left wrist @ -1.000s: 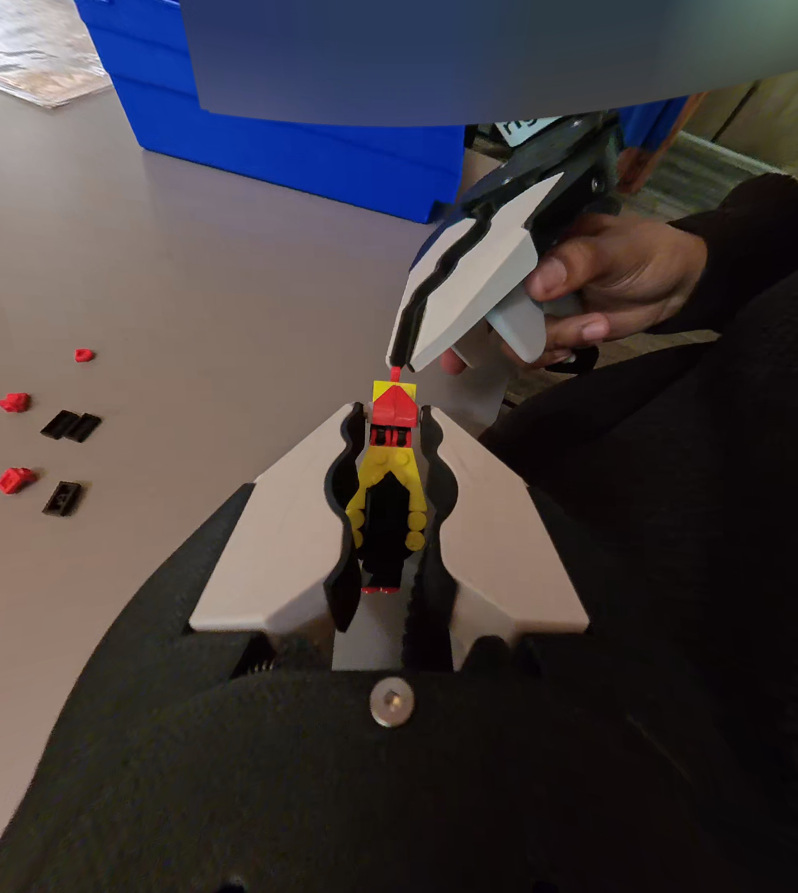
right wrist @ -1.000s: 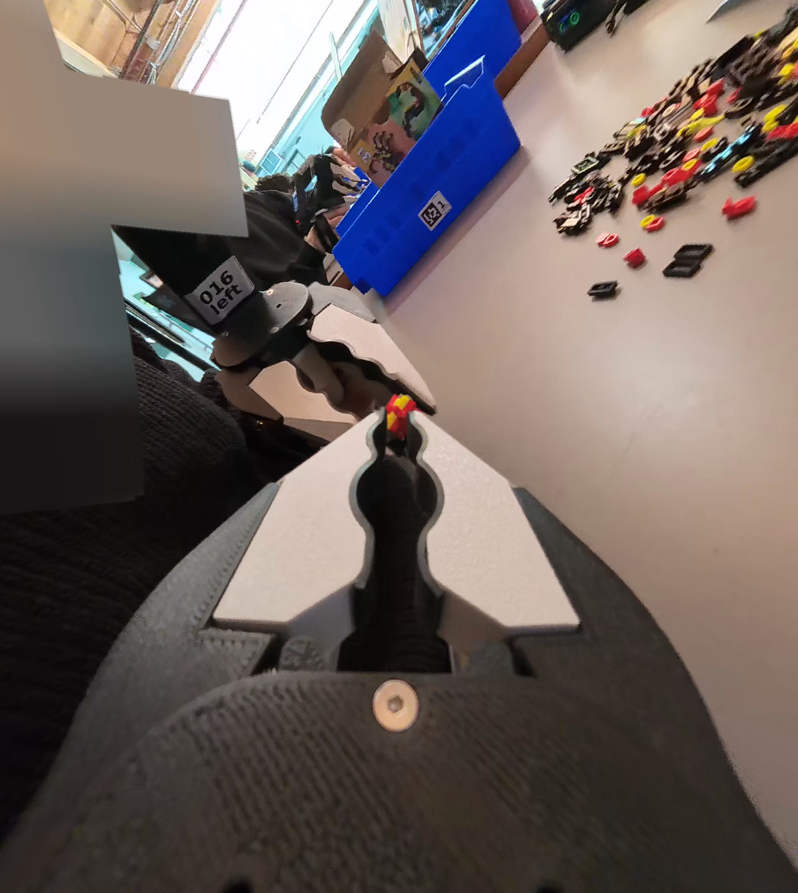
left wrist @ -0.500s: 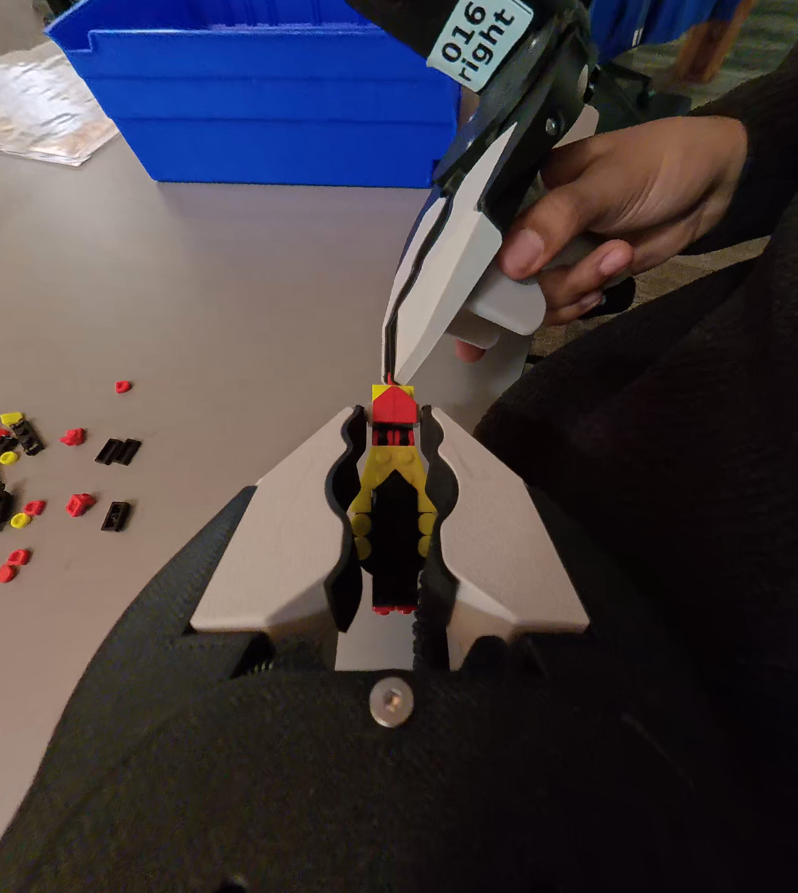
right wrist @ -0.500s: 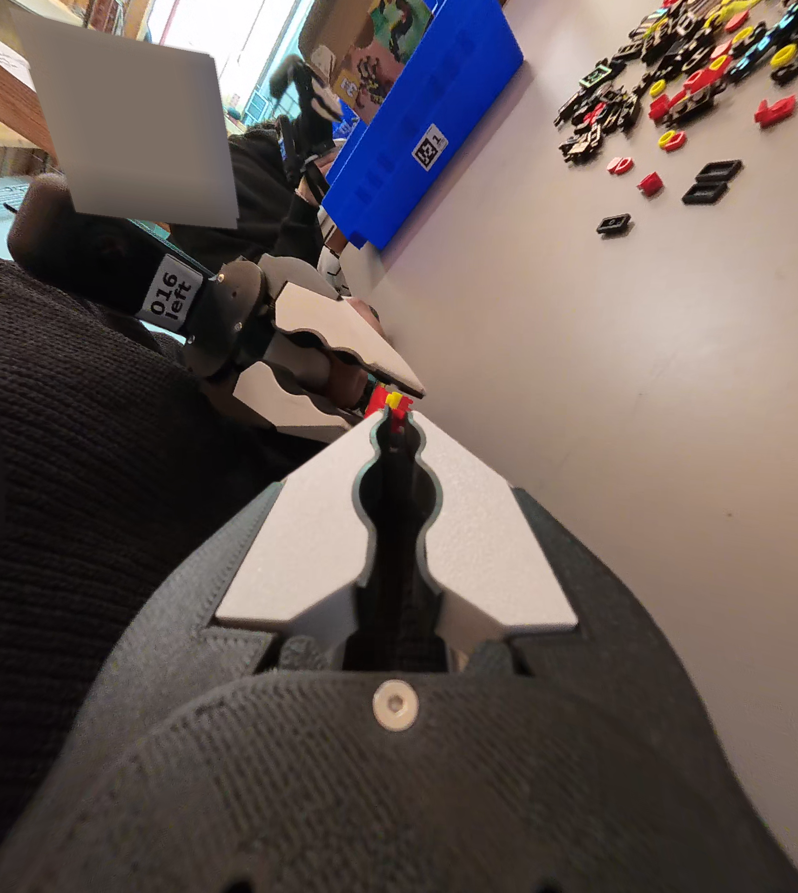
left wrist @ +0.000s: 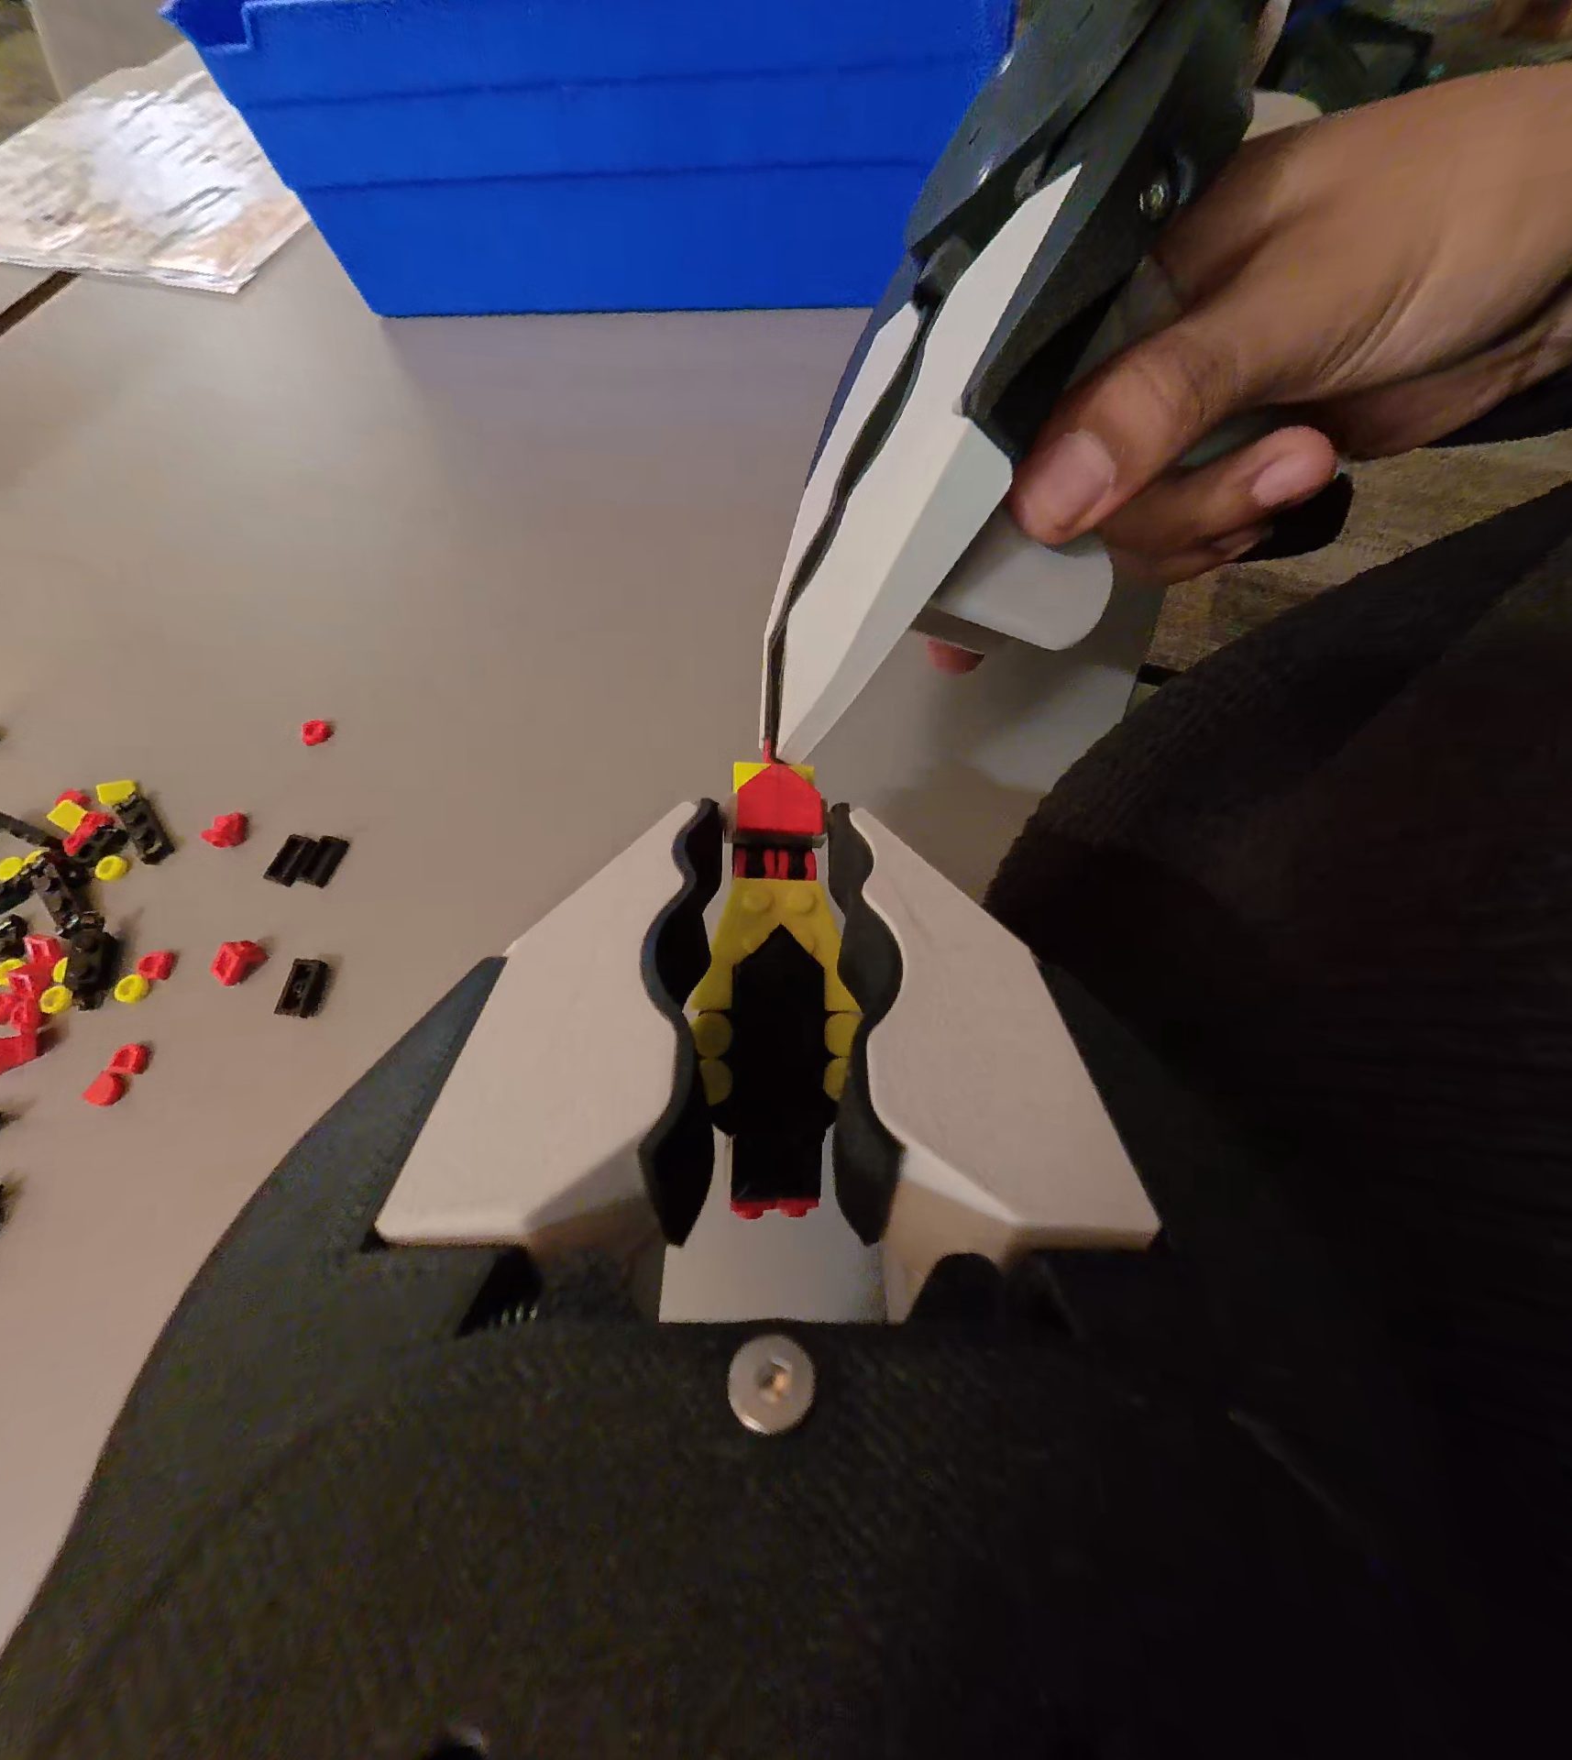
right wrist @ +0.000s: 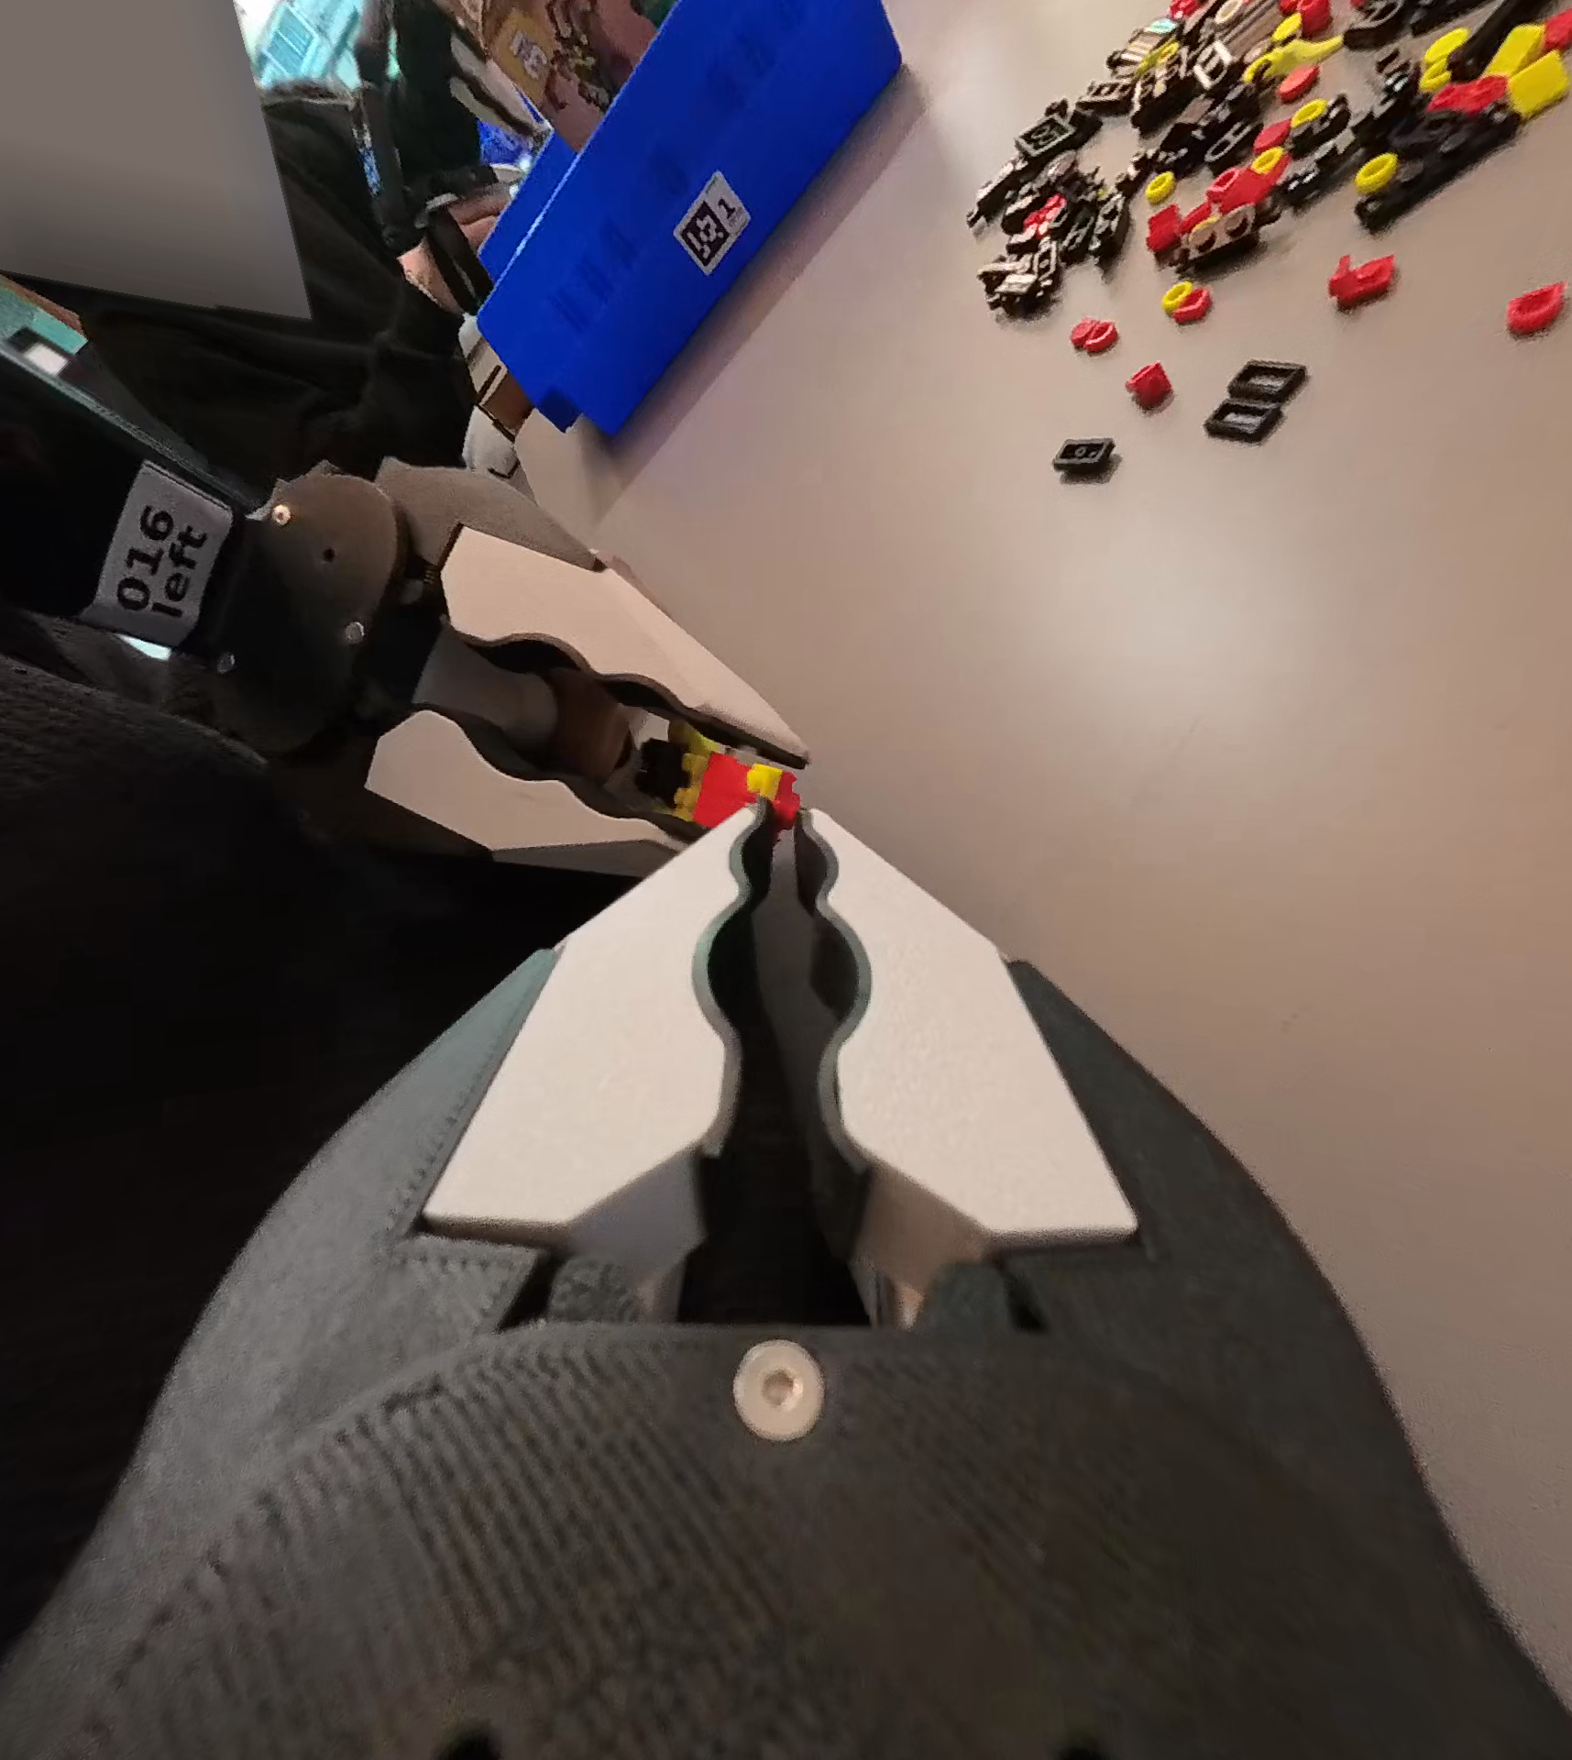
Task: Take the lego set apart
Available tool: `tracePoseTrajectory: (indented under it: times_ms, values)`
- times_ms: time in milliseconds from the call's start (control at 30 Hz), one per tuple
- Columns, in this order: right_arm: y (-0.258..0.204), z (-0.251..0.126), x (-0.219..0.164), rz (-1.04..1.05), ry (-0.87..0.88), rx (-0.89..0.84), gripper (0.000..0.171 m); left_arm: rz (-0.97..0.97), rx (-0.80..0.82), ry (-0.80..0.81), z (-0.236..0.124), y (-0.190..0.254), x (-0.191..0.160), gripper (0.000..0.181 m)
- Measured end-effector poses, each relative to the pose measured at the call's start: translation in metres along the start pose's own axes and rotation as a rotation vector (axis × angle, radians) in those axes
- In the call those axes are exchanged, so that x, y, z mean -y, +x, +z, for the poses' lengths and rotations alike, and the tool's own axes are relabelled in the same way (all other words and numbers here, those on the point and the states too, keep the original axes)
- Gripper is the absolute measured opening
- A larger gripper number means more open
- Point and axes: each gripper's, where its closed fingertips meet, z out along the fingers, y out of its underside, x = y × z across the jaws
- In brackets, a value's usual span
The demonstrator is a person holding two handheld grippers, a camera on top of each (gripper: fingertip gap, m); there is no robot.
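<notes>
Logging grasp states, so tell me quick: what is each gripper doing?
Left gripper: closed on the lego model.
Right gripper: closed, pinching a small red piece at the model's tip.

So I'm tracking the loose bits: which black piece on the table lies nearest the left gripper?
The single black plate, just right of a red piece; the joined black pair lies farther away.

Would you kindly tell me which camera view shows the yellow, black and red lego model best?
The left wrist view: the yellow, black and red lego model lies lengthwise between the left gripper fingers, fully visible. The right wrist view shows only its red-and-yellow front end, side-on.
</notes>
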Motion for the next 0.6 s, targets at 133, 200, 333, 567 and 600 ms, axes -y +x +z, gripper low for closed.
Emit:
tracePoseTrajectory:
  times_ms: [133,200,333,567,600]
  values:
    - [0.004,0.001,-0.001,0.013,-0.017,-0.001,0.004,0.009,0.013,-0.011,0.002,-0.002,-0.002,0.020]
    - [0.011,0.001,-0.005,0.006,-0.042,-0.040,0.001,0.018,0.023,0.012,0.002,-0.002,0.002,0.012]
    - [0.034,-0.008,-0.004,-0.008,-0.035,-0.140,0.000,0.049,0.037,0.084,-0.005,0.007,0.021,0.002]
    - [0.052,-0.022,0.011,-0.016,0.047,-0.225,0.000,-0.094,0.065,-0.007,-0.001,-0.019,-0.001,0.002]
    - [0.051,-0.023,0.015,-0.034,0.063,-0.229,0.000,-0.105,0.066,-0.008,-0.002,-0.021,-0.003,0.002]
